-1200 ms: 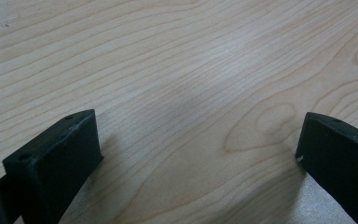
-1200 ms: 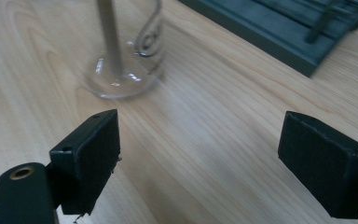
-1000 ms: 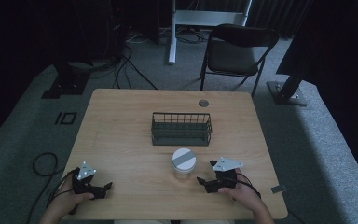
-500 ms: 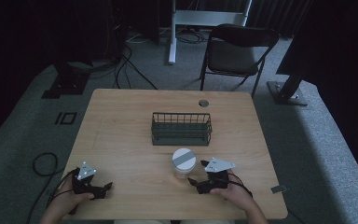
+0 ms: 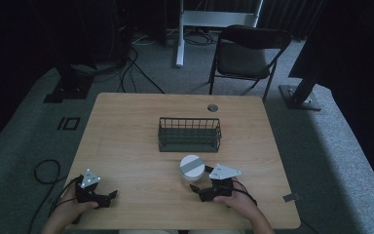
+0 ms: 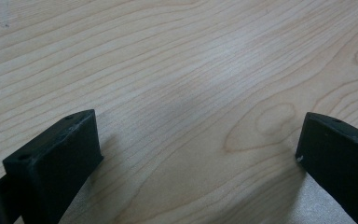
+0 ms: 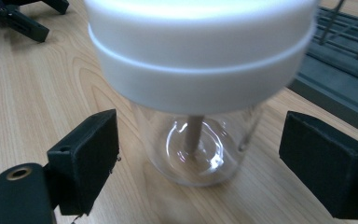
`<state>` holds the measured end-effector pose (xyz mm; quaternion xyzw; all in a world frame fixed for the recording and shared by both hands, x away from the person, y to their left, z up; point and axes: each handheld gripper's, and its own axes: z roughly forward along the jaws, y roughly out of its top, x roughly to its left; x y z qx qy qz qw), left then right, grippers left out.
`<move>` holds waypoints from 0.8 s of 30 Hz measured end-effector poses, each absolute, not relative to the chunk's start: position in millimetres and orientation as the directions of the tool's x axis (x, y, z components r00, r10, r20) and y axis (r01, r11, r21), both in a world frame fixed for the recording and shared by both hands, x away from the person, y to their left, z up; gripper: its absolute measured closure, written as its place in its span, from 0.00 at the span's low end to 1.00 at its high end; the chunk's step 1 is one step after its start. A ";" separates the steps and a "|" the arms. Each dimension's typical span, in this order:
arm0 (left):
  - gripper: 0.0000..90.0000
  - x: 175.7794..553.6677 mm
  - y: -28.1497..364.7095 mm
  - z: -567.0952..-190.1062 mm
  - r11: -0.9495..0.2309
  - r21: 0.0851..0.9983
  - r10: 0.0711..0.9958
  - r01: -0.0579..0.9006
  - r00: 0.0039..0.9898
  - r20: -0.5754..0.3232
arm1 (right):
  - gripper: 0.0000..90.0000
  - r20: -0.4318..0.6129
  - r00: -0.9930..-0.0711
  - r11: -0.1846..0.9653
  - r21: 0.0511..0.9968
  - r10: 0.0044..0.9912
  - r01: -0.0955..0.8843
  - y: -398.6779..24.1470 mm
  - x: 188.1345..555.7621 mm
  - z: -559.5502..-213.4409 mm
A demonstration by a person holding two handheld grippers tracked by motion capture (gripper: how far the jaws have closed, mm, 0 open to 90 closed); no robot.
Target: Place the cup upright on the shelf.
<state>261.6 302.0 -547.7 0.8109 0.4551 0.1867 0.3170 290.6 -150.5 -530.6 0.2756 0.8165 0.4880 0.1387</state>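
Right gripper (image 7: pixel 198 154): jaws spread wide, nothing clamped — one black pad at lower left of the right gripper view, the other at lower right, each clear of the glass.
Thing between the jaws: clear glass jar (image 7: pixel 200 140) with a broad white lid (image 7: pixel 200 60), upright on the table, centre of that view; the lid overhangs the glass body. In the high view the jar (image 5: pixel 192 167) stands just up and left of the right gripper (image 5: pixel 200 191), lower centre of the frame.
Left gripper (image 6: pixel 198 154): released, jaws far apart over bare wood grain; in the high view it rests at the lower left of the table (image 5: pixel 126 146).
Beyond the jar: dark wire basket (image 5: pixel 189 134), mid-table, just above the jar in the high view; its corner sits at the upper right of the right gripper view.
Farther off: folding chair (image 5: pixel 248 53) beyond the table's far edge.
Risk – tipping: pads closing unevenly would push the jar sideways, likely toppling it.
Risk – slip: smooth glass below a heavy lid; a low, light grip may let it rotate or slide out on lifting.
Risk – collision: a lift carried forward too low would probably strike the basket rim.
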 end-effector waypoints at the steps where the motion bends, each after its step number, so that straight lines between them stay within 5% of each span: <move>1: 0.00 261.5 302.0 -547.7 -0.384 0.684 0.857 0.620 0.516 0.014 | 0.13 0.045 -0.811 0.369 0.875 0.584 0.315 -149.0 290.9 -530.9; 24: 0.00 261.5 302.0 -547.7 -0.384 0.684 0.857 0.620 0.516 0.014 | 0.15 0.070 -0.774 0.279 0.909 0.629 0.309 -129.7 297.5 -534.9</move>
